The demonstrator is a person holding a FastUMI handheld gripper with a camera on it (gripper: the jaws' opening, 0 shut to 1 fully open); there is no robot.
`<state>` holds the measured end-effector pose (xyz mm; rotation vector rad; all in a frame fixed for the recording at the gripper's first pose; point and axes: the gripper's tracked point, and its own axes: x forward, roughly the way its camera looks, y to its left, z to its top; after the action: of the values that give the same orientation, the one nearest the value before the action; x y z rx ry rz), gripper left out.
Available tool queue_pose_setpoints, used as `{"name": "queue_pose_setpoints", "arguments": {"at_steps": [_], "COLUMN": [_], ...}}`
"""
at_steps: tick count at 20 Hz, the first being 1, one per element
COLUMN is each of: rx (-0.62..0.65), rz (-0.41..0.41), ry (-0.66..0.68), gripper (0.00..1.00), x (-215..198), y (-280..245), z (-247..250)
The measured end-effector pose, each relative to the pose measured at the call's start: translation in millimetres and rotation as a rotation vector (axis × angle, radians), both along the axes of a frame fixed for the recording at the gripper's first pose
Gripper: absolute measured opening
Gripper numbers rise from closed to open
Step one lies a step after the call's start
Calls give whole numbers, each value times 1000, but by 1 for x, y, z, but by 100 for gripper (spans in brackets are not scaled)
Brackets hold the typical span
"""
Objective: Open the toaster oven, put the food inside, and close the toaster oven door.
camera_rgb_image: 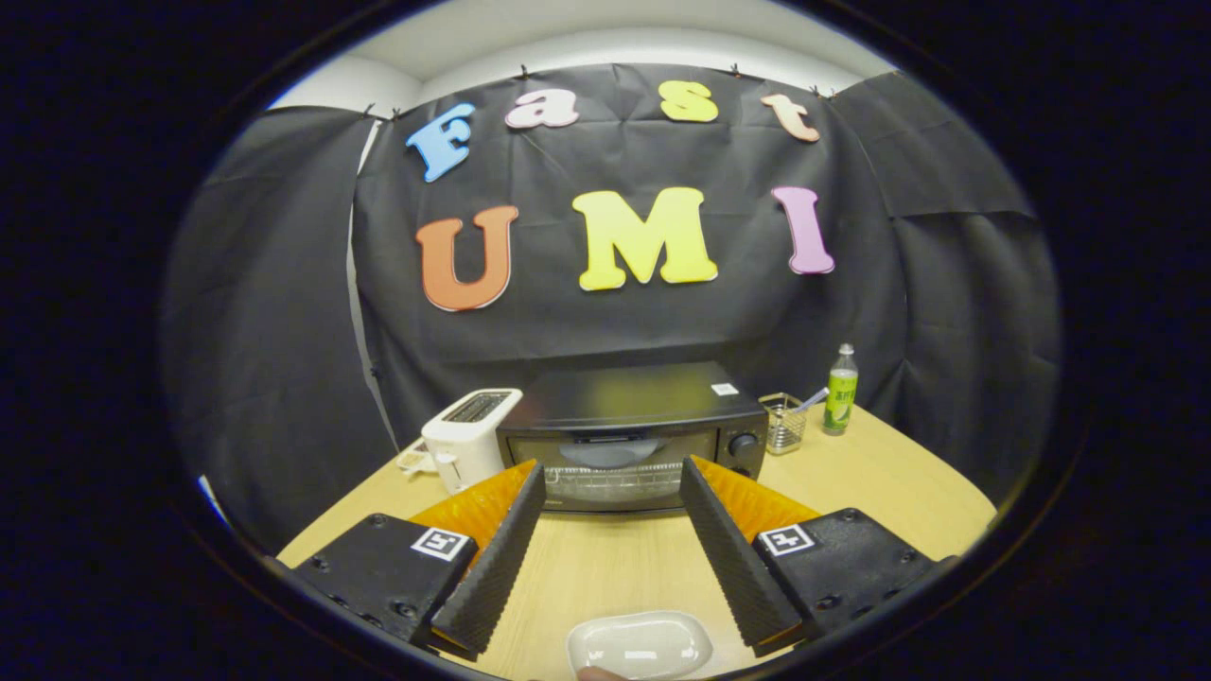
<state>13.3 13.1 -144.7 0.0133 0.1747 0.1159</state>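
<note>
Looking at the toaster oven (pixel 632 440) first: black boxy thing w/ a glass door, sitting at the far side of the table (pixel 880 473), and the door looks shut. Something pale shows thru the glass but can't tell if that's food or just glare, so this could be pre-loading or all done w/ the door closed again, imo no way to call it. Near side, a small white glossy dish (pixel 640 645) sits between the finger bases (looks empty-ish, a bit of something at its near rim, too cut off to name).

Gripper (pixel 612 470) is spread wide, holding nothing, ribbed wedge-shaped pads pointing at the oven front.

Risks: glass door + smooth handle = pads could slip off, or a hard tug drags the whole oven since it's prob light sheet metal. Glossy dish would skid on the smooth wood top too.

Around it: white plastic toaster (pixel 471 437) just left of the oven, wire mesh holder (pixel 783 422) just right, green bottle (pixel 840 391) further right. An elbow swing could tip that bottle.
</note>
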Motion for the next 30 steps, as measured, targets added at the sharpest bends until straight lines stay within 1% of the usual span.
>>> {"name": "queue_pose_setpoints", "arguments": {"at_steps": [3, 7, 8, 9, 13, 15, 17, 18, 19, 21, 24, 25, 27, 30], "rx": [-14, -55, -63, -81, -122, -105, -78, -112, -132, -101, -39, -36, -29, -8], "rz": [-11, 31, 15, 2, 74, 86, 112, 118, 99, 43, 70, 67, 34, 60], "ry": [-66, -111, -124, -122, -130, -156, -183, -171, -161, -164, -195, -206, -209, -186], "gripper": [96, 96, 96, 98, 100, 100, 100, 100, 100, 100, 100, 100, 100, 100], "x": [-16, -41, -50, -57, -83, -96, -111, -113, -115, -117, -119, -117, -116, -116], "y": [-10, -3, -7, -10, 11, 8, 3, -4, -16, -32, -35, -41, -53, -51], "z": [40, 79, 89, 99, 129, 125, 102, 87, 77, 67, 74, 77, 77, 66]}}
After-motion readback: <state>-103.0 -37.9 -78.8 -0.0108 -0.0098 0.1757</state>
